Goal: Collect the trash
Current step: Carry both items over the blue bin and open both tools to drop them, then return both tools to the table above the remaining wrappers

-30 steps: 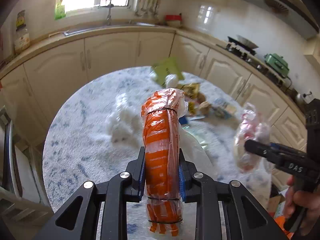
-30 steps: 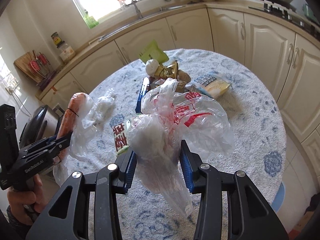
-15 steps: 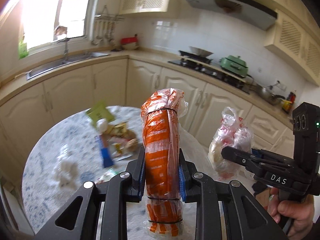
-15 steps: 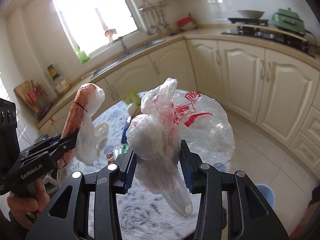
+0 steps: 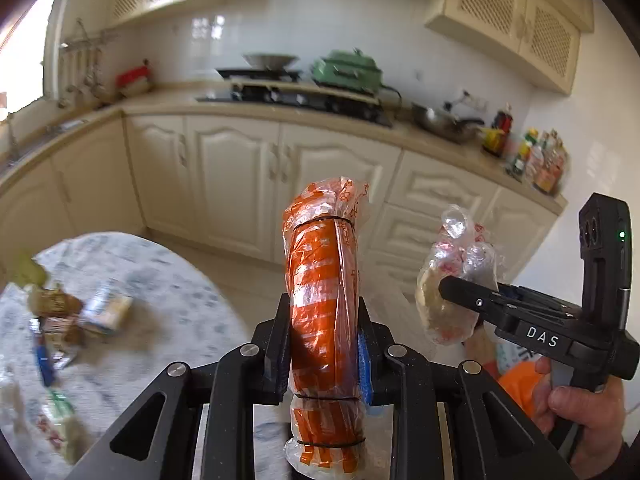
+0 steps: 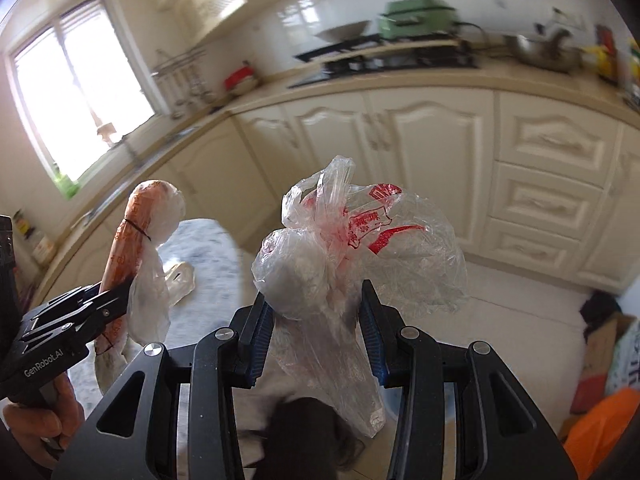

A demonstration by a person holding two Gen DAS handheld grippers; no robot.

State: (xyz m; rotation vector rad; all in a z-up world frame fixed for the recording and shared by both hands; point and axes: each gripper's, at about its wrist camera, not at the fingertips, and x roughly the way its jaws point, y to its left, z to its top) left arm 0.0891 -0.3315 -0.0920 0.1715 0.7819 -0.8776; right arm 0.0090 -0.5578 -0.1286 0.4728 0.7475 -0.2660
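My left gripper (image 5: pixel 323 340) is shut on an orange-striped plastic roll (image 5: pixel 322 280) bound with black bands, held upright in the air. It also shows in the right wrist view (image 6: pixel 132 236) at the left. My right gripper (image 6: pixel 316 332) is shut on a crumpled clear plastic bag (image 6: pixel 360 256) with red print. That bag also shows in the left wrist view (image 5: pixel 452 276), to the right of the roll. Both grippers are off the table's right side, over the floor.
The round table (image 5: pixel 168 280) with a blue-patterned cloth is at the lower left, with snack wrappers (image 5: pixel 80 316) on it. Cream cabinets (image 5: pixel 240 184) and a stove counter run behind. An orange bag (image 6: pixel 600 424) and a cardboard box (image 6: pixel 604 344) sit on the floor at the right.
Both grippers swung to the right, away from the table, with their loads still held. The table slid to the left edge of both views; cabinets and floor now fill them.
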